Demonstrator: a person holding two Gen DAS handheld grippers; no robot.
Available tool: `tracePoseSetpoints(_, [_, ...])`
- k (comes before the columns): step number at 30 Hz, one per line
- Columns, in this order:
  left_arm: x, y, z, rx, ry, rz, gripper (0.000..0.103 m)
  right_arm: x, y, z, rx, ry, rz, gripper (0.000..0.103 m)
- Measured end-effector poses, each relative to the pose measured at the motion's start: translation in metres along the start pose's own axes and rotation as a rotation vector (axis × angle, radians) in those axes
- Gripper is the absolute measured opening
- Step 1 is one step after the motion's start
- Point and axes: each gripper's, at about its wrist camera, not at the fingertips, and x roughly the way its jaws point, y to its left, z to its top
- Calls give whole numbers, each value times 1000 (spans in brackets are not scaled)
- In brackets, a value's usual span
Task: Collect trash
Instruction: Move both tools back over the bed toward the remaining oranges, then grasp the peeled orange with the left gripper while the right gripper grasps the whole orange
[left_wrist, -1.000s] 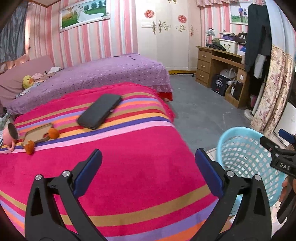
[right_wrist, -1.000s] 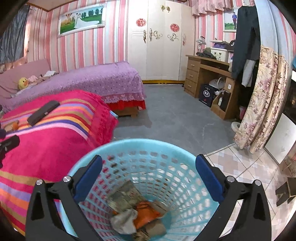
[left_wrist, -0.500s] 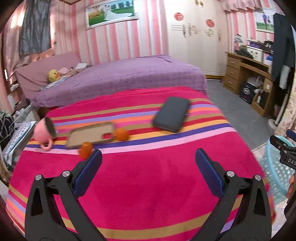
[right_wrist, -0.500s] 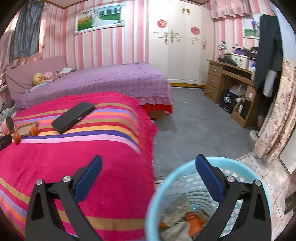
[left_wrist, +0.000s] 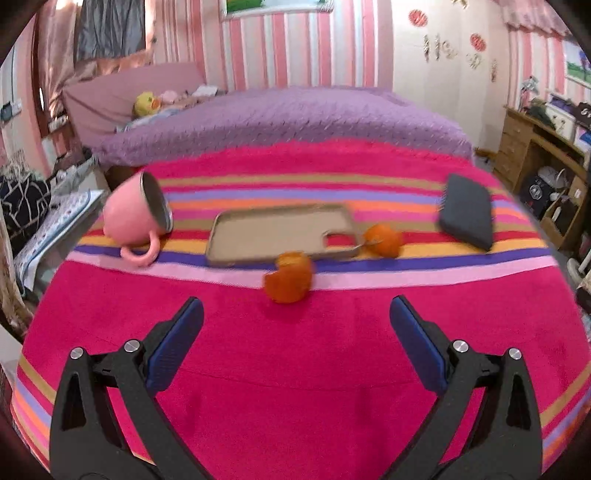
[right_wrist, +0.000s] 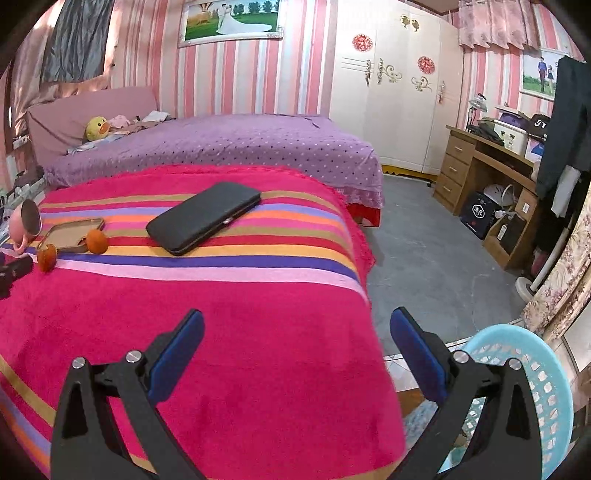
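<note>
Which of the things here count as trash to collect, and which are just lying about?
For the job:
- nearer orange peel
- farther orange peel
- blue basket
- left claw, open
- right claw, open

Lying about:
- pink mug, tipped over
- phone case
- black wallet
- duck toy
</note>
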Motion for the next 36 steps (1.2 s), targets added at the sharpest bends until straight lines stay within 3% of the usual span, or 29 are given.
tracePoseSetpoints(7, [37, 23, 12, -4, 66, 15, 96, 12, 15, 7, 33, 39, 10, 98])
tracePoseSetpoints(10, [45, 22, 16, 12, 79, -13, 85, 19, 27, 9, 27, 56, 14, 98])
tracePoseSetpoints(16, [56, 19, 20, 12, 123, -142, 32, 28, 55, 12, -5, 72, 44, 98])
tracePoseSetpoints(17, [57, 21, 20, 8, 121, -149, 29, 29, 61, 12, -8, 75, 55, 98])
tracePoseSetpoints(23, [46, 48, 21, 9, 79, -113, 25, 38, 113, 25, -92, 70, 109, 98])
tracePoseSetpoints(30, [50, 98, 23, -43, 83, -9, 25, 61, 175, 47, -149, 107, 231, 97])
tracePoseSetpoints(36, [53, 123, 25, -93, 97, 18, 25, 85, 225, 50, -239, 167, 292, 68])
